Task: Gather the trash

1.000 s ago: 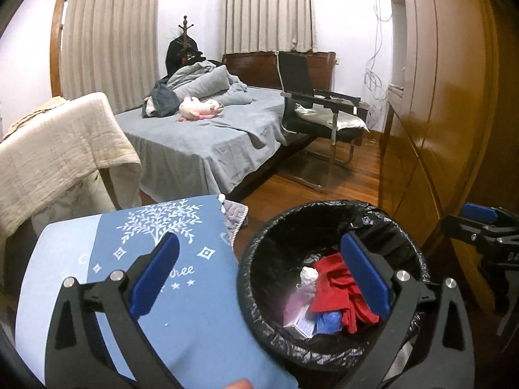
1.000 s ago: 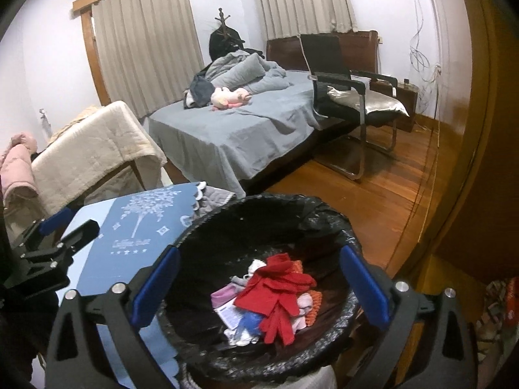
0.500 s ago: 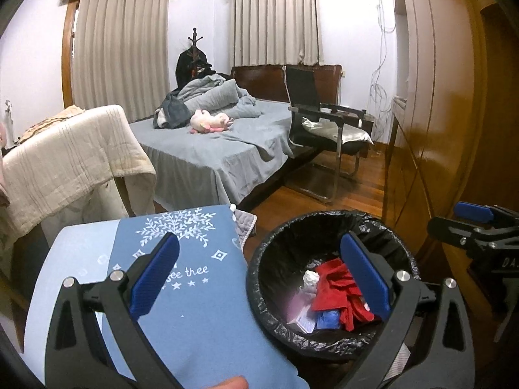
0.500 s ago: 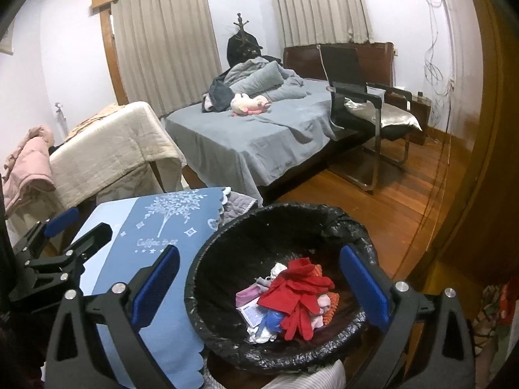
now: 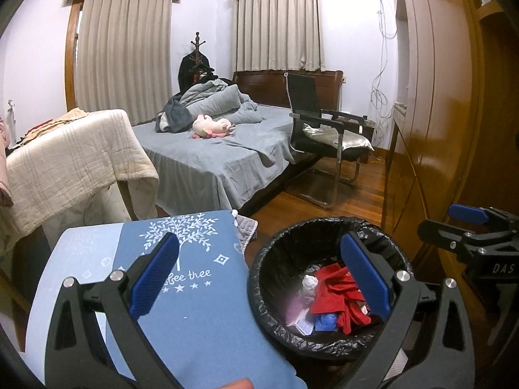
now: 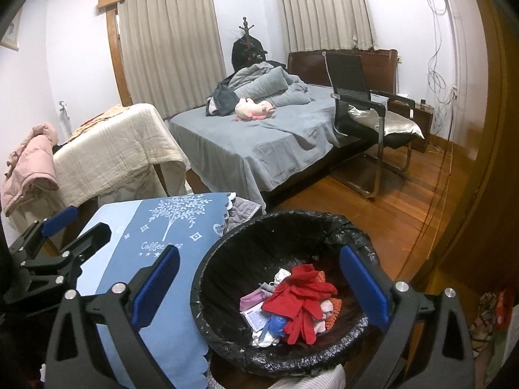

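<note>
A round bin lined with a black bag (image 5: pixel 292 236) stands on the floor beside a table with a blue tree-print cloth (image 5: pixel 194 308). In the bin lie red cloth pieces (image 5: pixel 334 288), a crumpled white wad (image 5: pixel 309 281) and a blue scrap (image 5: pixel 326 319). My left gripper (image 5: pixel 259 278) hangs open and empty over the table edge and the bin's left rim. My right gripper (image 6: pixel 259 285) is open and empty above the bin (image 6: pixel 259 227), with the red cloth (image 6: pixel 301 295) between its fingers in view. Each gripper shows at the edge of the other's view.
A bed with grey covers (image 5: pixel 211 152) and a pink soft toy (image 5: pixel 211 126) lies behind. A black chair (image 5: pixel 318 129) stands on the wooden floor to the right. A wooden wardrobe (image 5: pixel 438 129) lines the right side. A cream blanket (image 5: pixel 71 155) drapes furniture on the left.
Both grippers have lifted up and back from the bin, which now looks smaller and lower in both views. The jaws stayed open and the trash in the bin has not moved.
</note>
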Tool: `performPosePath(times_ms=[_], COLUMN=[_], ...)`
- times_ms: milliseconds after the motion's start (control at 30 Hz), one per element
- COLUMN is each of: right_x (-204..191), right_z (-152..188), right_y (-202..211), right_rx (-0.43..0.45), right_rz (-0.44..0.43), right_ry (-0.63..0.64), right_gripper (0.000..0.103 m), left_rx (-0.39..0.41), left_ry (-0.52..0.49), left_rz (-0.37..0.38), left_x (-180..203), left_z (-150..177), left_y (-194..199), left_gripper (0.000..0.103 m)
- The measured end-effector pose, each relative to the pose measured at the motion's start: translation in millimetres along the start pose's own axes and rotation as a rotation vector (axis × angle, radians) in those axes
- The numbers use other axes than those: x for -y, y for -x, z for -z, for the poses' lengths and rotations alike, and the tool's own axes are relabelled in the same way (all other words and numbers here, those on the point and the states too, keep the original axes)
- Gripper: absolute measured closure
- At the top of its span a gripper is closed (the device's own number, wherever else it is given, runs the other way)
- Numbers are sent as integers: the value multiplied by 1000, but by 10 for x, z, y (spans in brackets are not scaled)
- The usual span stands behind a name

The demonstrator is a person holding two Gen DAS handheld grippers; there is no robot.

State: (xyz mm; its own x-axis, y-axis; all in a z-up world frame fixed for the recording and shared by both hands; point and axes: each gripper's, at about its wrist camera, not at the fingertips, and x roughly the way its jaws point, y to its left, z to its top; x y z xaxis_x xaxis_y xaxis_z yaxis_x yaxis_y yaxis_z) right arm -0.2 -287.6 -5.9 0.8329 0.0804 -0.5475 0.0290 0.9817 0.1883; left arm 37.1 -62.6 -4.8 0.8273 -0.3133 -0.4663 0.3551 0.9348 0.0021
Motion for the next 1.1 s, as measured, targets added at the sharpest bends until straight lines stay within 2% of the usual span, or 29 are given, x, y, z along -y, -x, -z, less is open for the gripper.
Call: performPosePath(times_ms=[1100], right_x=[-52], right_z=[-12], right_y=[-19], right_rx=[-2], right_rz=[3], right_ry=[18], right_gripper=[6], left_rx=[3], left_ry=[4], left_rz=[-4], left_x=[-37], left_z=[12], left_y=[4], left_gripper=[6])
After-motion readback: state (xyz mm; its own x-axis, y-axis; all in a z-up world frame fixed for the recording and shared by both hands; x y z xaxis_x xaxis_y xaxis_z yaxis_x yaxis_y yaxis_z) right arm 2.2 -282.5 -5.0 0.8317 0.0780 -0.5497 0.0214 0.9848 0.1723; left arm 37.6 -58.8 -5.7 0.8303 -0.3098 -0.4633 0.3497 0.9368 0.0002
